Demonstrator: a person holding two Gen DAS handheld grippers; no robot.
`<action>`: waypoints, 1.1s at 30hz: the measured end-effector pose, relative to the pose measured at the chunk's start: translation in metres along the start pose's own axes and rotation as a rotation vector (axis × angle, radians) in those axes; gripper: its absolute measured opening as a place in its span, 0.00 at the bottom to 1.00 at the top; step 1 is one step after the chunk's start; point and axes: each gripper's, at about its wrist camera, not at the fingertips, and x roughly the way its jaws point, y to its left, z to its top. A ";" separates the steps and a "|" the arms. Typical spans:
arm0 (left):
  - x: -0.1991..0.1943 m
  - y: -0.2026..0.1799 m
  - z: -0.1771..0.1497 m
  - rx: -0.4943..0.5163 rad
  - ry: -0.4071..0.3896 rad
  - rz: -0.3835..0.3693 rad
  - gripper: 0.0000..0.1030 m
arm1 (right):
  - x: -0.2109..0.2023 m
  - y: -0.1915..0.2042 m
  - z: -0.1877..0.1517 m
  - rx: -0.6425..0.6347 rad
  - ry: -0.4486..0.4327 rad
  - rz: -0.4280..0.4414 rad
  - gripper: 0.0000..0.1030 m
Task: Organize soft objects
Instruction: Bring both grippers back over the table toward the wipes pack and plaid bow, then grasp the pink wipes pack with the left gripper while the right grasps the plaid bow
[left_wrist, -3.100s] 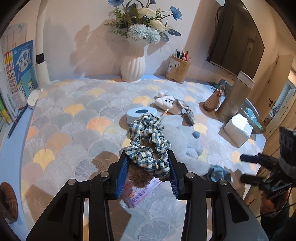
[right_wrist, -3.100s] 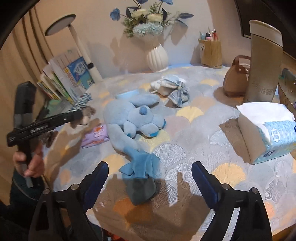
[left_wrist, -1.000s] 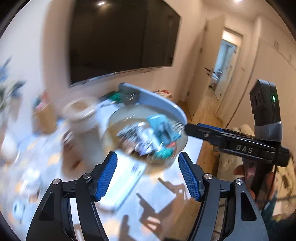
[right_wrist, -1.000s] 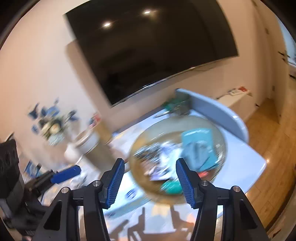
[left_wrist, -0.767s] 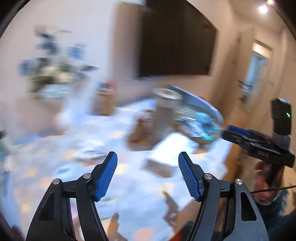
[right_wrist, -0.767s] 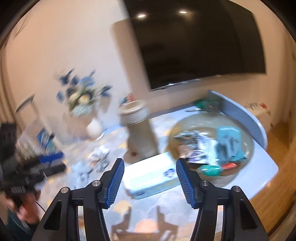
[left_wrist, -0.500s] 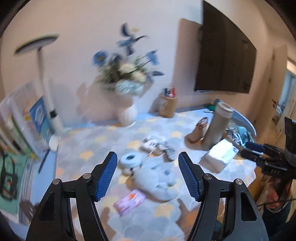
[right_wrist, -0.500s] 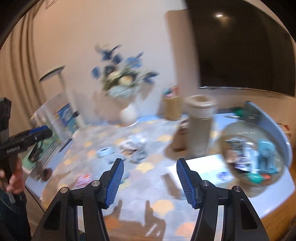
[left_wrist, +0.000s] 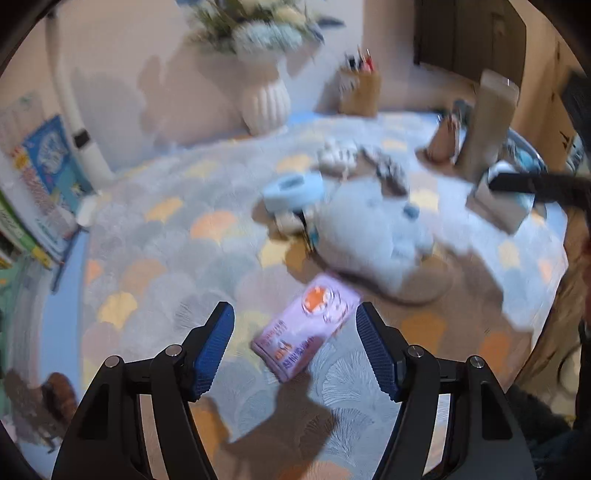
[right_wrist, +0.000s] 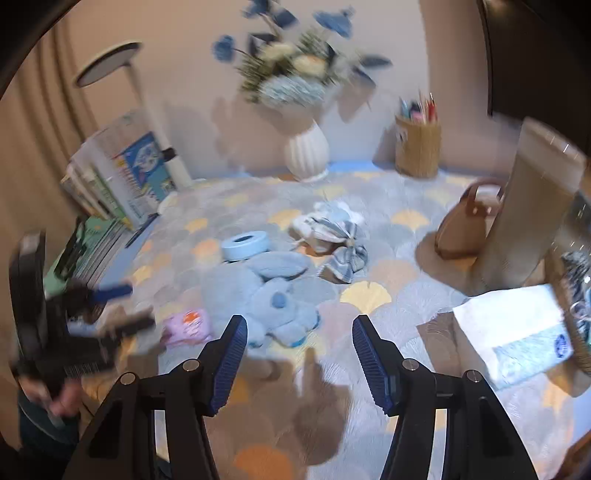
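So right in front of the left gripper, jaws spread wide and holding nothing, lies the purple tissue pack. It sits flat on the scallop-patterned desk, just beyond the fingertips and almost centred between them. Its long axis runs diagonally, near-left to far-right, so my guess is the wrist needs a twist to close across the short sides.

The right gripper is also wide apart and empty, and from its view the pack is off to the left. So the left hand is clearly the nearer one for it.

Past the pack, touching or nearly touching its far corner, is the blue plush toy, which lies straight ahead of the right gripper. Further back are a round blue tin and a heap of small cloth items, too blurry to name properly.
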 end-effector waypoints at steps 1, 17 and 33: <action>0.008 0.002 -0.002 -0.005 0.020 -0.010 0.65 | 0.010 -0.008 0.006 0.025 0.012 0.005 0.56; 0.040 0.009 -0.012 0.031 0.002 -0.166 0.65 | 0.146 -0.054 0.049 0.074 0.049 -0.047 0.57; 0.030 -0.002 -0.016 0.053 -0.055 -0.057 0.37 | 0.135 -0.046 0.045 0.025 -0.046 -0.025 0.24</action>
